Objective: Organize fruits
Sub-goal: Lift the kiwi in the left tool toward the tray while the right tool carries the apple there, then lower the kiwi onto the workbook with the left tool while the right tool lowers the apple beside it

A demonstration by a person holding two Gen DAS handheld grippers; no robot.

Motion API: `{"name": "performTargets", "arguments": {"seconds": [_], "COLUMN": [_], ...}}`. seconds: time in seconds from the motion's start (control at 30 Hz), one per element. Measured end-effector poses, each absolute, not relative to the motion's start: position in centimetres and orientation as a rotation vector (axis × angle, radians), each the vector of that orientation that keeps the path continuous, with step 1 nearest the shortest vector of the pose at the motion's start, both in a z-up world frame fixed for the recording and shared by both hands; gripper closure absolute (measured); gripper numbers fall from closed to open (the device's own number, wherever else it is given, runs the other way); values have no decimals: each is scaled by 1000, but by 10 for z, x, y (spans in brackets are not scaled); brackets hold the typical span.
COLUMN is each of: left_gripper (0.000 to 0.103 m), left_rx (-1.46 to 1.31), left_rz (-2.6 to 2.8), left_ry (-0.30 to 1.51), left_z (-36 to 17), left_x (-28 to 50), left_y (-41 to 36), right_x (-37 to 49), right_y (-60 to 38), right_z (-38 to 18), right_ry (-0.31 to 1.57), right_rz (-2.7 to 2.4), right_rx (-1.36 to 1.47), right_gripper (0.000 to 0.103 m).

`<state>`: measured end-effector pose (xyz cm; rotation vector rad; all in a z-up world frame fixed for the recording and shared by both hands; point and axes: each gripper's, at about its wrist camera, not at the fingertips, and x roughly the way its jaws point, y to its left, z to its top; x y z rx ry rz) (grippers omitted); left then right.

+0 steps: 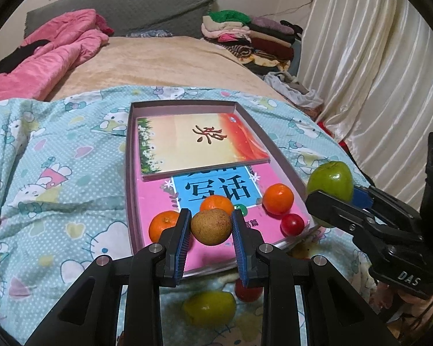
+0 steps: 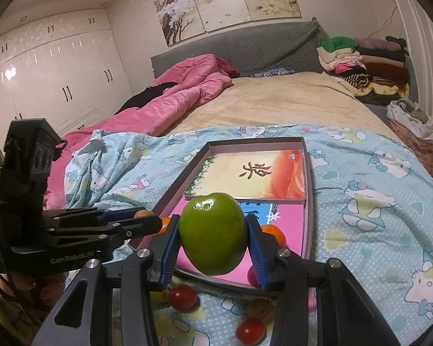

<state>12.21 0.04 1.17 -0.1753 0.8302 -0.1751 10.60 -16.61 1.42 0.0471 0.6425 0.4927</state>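
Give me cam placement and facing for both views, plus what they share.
Left wrist: on left gripper, faces down-forward over the tray; fingers clamp a kiwi; right gripper at right.
Right wrist: on right gripper, same heading; holds a green apple; left gripper at left.
Shared: tray, books, oranges, bed.

Both tools [image 1: 211,227] [image 2: 213,239] clamped, angled downward
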Motion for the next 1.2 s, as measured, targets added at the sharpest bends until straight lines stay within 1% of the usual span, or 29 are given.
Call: {"name": "performTargets", "arguments": {"seconds": [0.57, 1.2], "left_gripper": [74, 74], "left_rx": [-160, -134], "left_rz": [-186, -208], "left_ry": [877, 903], "left_z": [-10, -21], "left_x": [135, 139], "left_y": [-4, -9], "right_x": [122, 131], "right_y": [-152, -146], "right_z": [13, -6], "right_ry": [630, 697], "right_rz": [484, 479], "right_rx": [-25, -58], "right_gripper": [59, 59]}}
